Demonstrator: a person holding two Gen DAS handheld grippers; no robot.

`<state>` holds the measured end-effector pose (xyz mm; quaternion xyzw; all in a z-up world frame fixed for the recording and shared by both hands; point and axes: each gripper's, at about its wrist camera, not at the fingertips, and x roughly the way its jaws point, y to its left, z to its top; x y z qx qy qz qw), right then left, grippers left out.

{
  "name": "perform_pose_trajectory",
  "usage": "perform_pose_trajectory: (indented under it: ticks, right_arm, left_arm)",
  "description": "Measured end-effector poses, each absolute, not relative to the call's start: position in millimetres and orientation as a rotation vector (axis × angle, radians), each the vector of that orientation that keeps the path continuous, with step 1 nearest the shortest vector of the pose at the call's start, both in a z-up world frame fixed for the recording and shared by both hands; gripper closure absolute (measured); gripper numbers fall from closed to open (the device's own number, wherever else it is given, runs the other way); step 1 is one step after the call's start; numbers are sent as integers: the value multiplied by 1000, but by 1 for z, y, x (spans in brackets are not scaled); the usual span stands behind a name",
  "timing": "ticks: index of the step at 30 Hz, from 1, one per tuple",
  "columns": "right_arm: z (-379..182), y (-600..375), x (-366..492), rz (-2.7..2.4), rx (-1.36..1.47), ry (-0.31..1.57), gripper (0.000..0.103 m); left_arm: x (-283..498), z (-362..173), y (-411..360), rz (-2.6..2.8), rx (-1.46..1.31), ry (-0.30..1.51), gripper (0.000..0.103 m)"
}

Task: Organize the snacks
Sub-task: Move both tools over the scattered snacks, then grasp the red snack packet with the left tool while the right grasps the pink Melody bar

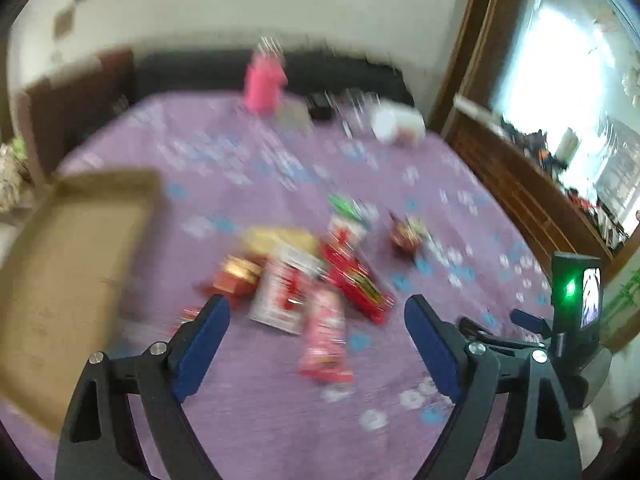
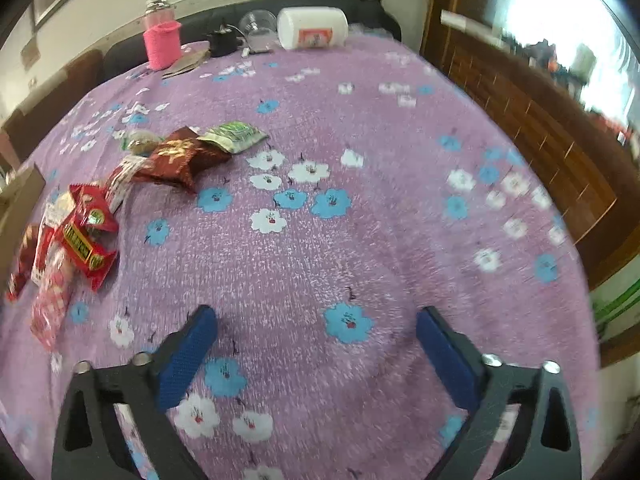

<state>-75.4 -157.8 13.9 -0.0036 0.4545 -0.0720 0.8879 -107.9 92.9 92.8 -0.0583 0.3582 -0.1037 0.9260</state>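
**Both fingers spread, snacks loose on the surface**

Blue-padded fingers (image 1: 204,344) of the left gripper (image 1: 316,344) stand wide apart with nothing between them, hovering over the purple flowered surface (image 1: 248,420). Just beyond lies a blurred heap of snack packets (image 1: 304,280), red, white and pink. A cardboard box (image 1: 68,272) sits at the left. The right gripper (image 2: 316,356) is likewise spread and empty above bare cloth, the snack packets well off to its left. A pink bottle (image 2: 162,44) stands at the far edge.
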Motion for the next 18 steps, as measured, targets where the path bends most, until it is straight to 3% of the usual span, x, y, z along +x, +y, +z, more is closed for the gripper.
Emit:
perform_pose_trajectory:
  ticks: [6,11,13,15,18]
  right_arm:
    - [94,-110,-108,35,-14,738,11]
    - [89,-63,-92,169,-53,777,12]
    - [71,-51,-77,211,-77,830,29]
    - [59,-46,-67,227,-75,859,31]
    - [49,-42,-55,250,-37,871,31]
  left_arm:
    - [-137,138,169,-113,-164,622,14]
    - [-125,126,195,-68,-175,675,16]
    - [-122,117,195,-119,-203,697,30]
    - [-120,112,194,-145,-188,714,49]
    - [-116,108,194,-151,-181,719,55]
